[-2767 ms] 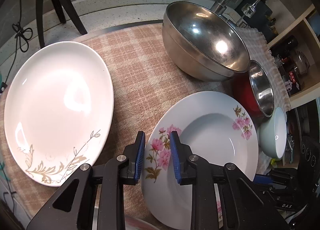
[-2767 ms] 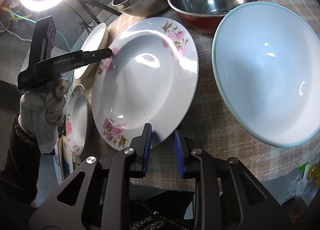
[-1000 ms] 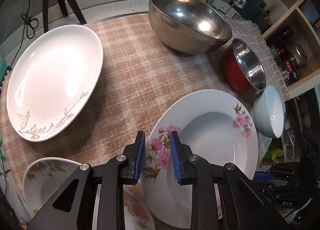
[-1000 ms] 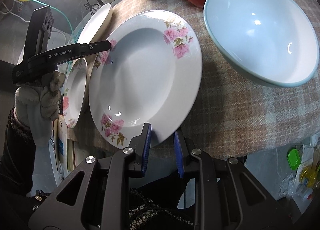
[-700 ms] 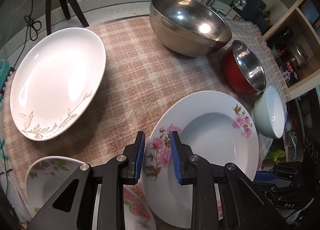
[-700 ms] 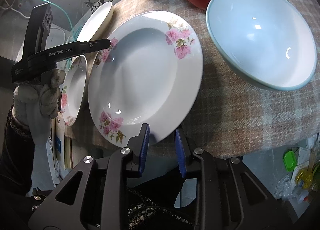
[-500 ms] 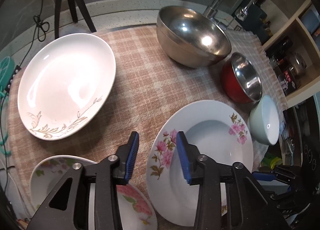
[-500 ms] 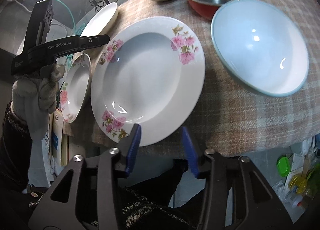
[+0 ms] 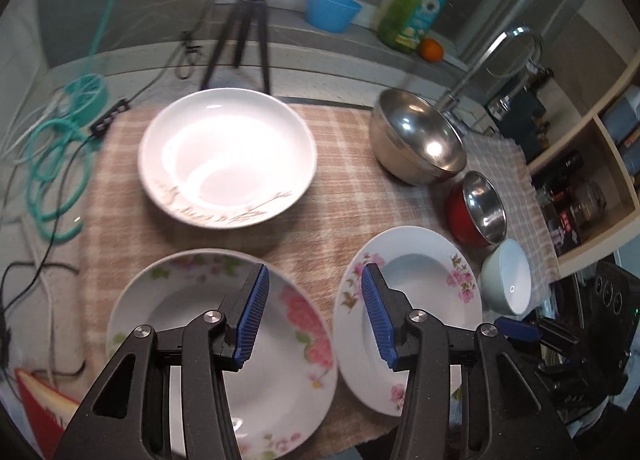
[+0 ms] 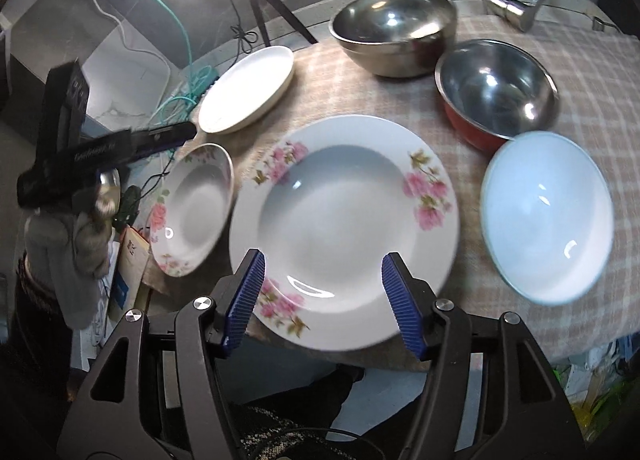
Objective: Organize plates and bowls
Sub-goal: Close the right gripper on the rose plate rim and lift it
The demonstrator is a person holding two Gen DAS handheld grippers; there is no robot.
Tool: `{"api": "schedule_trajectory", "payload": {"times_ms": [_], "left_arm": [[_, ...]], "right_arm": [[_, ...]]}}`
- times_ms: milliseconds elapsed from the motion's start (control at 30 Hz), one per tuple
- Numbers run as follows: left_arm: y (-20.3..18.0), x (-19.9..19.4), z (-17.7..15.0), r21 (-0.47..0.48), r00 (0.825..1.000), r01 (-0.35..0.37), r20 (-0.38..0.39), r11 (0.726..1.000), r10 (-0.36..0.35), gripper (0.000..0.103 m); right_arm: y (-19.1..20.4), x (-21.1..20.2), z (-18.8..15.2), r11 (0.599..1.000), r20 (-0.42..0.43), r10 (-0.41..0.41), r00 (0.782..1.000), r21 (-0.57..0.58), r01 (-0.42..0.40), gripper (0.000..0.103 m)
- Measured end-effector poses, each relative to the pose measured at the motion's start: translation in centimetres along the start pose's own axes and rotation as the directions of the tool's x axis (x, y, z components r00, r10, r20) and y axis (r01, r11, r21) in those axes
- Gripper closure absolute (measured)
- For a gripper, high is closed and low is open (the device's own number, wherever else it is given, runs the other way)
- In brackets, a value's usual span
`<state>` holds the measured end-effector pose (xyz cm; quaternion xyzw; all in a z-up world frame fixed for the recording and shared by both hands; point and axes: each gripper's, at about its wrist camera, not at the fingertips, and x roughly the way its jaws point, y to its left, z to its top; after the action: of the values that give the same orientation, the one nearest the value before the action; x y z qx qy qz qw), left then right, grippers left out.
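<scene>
A pink-flowered deep plate [image 9: 412, 324] [image 10: 344, 219] lies on the checked cloth near the front edge. A second flowered plate [image 9: 224, 344] [image 10: 192, 207] lies to its left. A white plate with gold leaf pattern [image 9: 228, 155] [image 10: 248, 87] sits further back. A large steel bowl [image 9: 416, 139] [image 10: 394, 29], a red steel-lined bowl [image 9: 478, 209] [image 10: 496, 91] and a pale blue bowl [image 9: 506, 276] [image 10: 546, 215] line the right side. My left gripper [image 9: 314, 316] is open and empty above the two flowered plates. My right gripper [image 10: 322, 300] is open and empty over the plate's near rim.
A tripod [image 9: 244, 31], teal cable coils [image 9: 60, 147], a blue tub [image 9: 332, 9], a green soap bottle [image 9: 416, 7], an orange [image 9: 431, 48] and a faucet [image 9: 492, 55] stand behind the cloth. Shelves with jars [image 9: 576, 195] are at right. The table edge is just below the plates.
Both grippers have opened and let go of the pink-flowered plate, which now rests on the cloth. Both have pulled back and up, widening the view.
</scene>
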<state>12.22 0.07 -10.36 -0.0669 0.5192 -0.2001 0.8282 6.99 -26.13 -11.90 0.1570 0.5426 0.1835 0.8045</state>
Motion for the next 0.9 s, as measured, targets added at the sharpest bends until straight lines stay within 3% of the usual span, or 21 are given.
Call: {"api": "schedule_trajectory", "payload": {"times_ms": [267, 567, 800, 900], "left_arm": [[5.0, -3.2, -3.6, -0.219, 0.996, -0.045, 0.066, 0.975, 0.061, 0.056], [8.6, -4.4, -6.9, -0.358, 0.986, -0.113, 0.075, 0.927, 0.149, 0.056], [10.6, -3.7, -9.1, -0.431, 0.988, -0.113, 0.047, 0.895, 0.147, 0.057], [11.2, -3.3, -9.5, -0.446, 0.989, -0.115, 0.035, 0.888, 0.145, 0.059]], "right_arm": [[2.6, 3.0, 3.0, 0.995, -0.034, 0.07, 0.997, -0.073, -0.072, 0.039], [7.0, 7.1, 5.6, 0.966, -0.094, 0.093, 0.991, -0.232, -0.113, 0.04], [9.4, 10.7, 6.4, 0.947, -0.171, 0.078, 0.982, -0.294, -0.126, 0.063], [9.9, 12.0, 6.7, 0.941, -0.19, 0.059, 0.98, -0.318, -0.118, 0.066]]}}
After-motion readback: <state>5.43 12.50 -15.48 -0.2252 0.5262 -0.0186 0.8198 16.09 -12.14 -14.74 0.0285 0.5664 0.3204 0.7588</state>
